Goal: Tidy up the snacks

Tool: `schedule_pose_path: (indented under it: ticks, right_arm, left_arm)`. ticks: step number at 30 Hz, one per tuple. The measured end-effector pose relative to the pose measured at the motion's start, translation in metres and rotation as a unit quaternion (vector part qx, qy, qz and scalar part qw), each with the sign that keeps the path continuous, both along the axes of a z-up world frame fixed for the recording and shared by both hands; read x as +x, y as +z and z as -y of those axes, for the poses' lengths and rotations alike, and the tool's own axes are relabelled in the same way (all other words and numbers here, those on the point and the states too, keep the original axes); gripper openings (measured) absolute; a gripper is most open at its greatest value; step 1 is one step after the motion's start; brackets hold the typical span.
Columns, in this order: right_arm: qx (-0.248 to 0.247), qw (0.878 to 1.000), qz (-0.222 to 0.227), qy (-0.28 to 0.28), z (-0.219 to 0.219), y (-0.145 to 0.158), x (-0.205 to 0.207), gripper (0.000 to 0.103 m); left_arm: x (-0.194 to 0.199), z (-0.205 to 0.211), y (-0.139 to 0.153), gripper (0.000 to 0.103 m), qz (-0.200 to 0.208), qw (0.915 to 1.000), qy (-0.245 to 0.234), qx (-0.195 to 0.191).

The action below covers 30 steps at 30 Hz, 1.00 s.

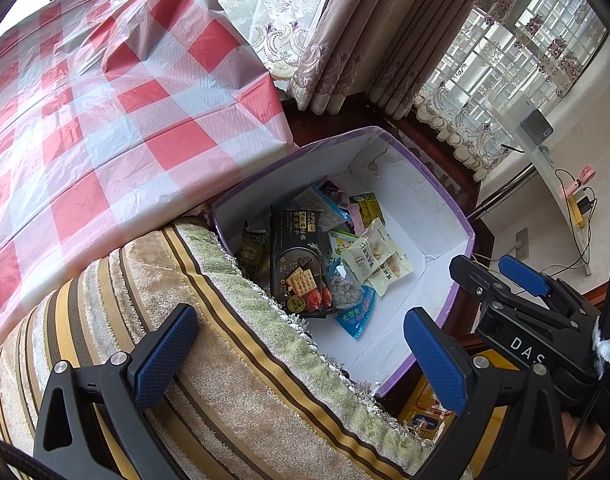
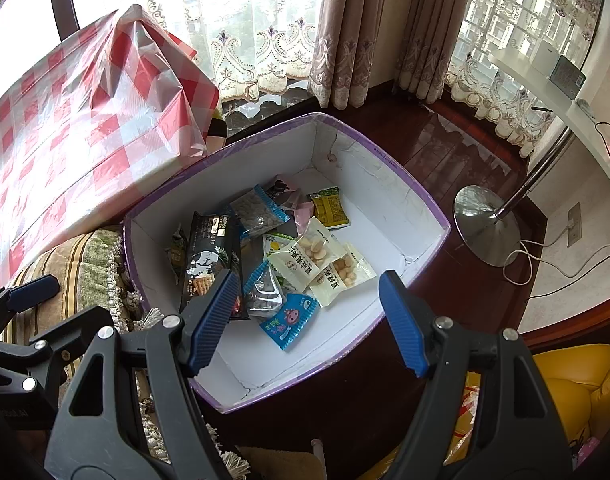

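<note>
While both stand wide open and empty, the left hand-held gripper point(image 1: 301, 354) and right hand-held gripper point(image 2: 307, 322) hover above the purple-rimmed white cardboard box point(image 2: 385, 216), with assorted snack packets point(image 2: 305, 256) piled inside just ahead.

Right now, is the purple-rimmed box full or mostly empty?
Mostly empty: the purple-rimmed box holds a single loose layer of snack packets toward one end, with bare white floor showing.
</note>
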State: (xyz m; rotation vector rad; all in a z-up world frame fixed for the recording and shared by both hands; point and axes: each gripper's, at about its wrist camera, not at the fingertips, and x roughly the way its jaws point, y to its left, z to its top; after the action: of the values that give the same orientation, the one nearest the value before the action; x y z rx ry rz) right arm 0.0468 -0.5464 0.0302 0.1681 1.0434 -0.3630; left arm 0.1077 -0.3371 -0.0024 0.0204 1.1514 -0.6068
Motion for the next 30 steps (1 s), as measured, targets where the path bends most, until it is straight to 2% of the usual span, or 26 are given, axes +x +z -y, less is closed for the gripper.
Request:
schedule_pose_path:
  ticks: [26, 30]
  right_arm:
    - [0.001, 1.000, -0.001, 0.001, -0.0005, -0.0006, 0.0011, 0.076]
    - [0.003, 1.000, 0.000, 0.001, 0.0006, -0.0010, 0.0007, 0.076]
  left_arm:
    - [0.0002, 0.0000, -0.0001, 0.103, 0.000, 1.0000, 0.000, 0.000]
    - [-0.0054, 0.0054, 0.0016, 0.103, 0.008, 0.9997, -0.024, -0.001]
